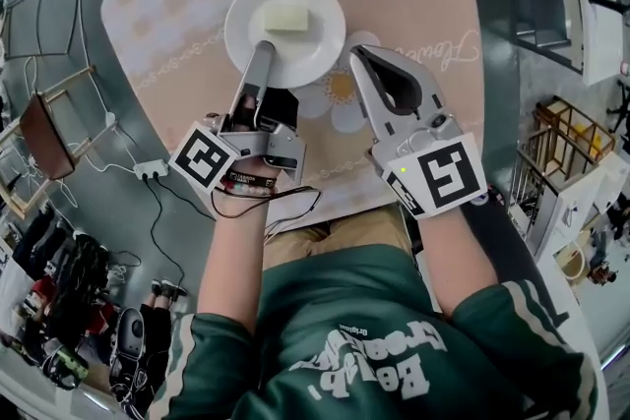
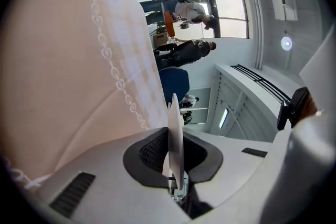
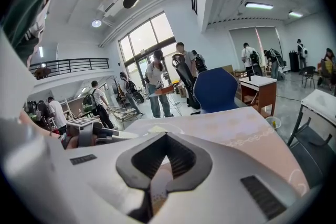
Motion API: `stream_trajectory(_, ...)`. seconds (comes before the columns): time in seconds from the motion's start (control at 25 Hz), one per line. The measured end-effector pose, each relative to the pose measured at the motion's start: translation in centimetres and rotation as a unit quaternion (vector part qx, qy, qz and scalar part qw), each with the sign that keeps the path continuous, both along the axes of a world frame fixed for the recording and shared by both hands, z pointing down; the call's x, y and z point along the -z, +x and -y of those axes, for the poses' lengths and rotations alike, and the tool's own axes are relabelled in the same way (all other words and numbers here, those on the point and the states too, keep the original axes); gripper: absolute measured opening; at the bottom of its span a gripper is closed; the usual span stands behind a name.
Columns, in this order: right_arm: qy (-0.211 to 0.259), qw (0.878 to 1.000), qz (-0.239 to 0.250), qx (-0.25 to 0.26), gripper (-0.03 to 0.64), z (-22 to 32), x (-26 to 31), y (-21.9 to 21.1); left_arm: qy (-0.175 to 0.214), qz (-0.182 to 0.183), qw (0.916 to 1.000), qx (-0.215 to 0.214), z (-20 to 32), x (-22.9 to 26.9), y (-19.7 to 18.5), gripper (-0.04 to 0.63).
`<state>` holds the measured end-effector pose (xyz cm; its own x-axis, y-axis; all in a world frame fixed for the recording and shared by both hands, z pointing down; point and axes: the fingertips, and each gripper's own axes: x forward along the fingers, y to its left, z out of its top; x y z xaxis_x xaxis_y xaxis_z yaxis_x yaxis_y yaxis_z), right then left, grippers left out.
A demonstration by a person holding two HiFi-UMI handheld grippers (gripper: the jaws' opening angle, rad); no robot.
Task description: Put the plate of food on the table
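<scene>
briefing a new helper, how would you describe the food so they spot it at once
Find the round pink-checked table; near its middle is a white plate, its near rim pinched by the left gripper. The food is the pale yellow block on that plate, the only thing on it.

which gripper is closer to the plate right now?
Left. The left gripper has its fingers shut on the near rim of the plate. The right gripper is shut and empty, just off the plate's right edge.
</scene>
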<state>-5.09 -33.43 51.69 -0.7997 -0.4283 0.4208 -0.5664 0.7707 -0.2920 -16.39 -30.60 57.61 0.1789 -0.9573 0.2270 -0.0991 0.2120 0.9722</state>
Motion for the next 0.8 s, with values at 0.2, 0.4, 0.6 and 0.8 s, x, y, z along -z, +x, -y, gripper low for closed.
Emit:
stream_trajectory(0.2,-0.01,1.0,-0.001,0.0,0.015,-0.1,-1.0,-0.6,-0.007,0.003,1.0,0.0,0.4,-1.1,-0.3,0.029)
stream_trajectory(0.4,-0.02,1.0,-0.002,0.007,0.015,-0.5,-1.9,-1.4,-0.023,0.005,0.9997,-0.004,0.3,-2.5,-0.4,0.029)
stream_trajectory(0.6,-0.028,1.0,-0.007,0.004,0.015,-0.6,-2.7,-1.5,-0.038,0.005,0.9992,-0.007,0.3,-3.6,0.1,0.029)
stream_trajectory(0.8,-0.034,0.999,-0.008,0.003,0.015,-0.8,-3.1,-1.8,-0.06,0.01,0.9978,-0.025,-0.1,-4.6,0.8,0.029)
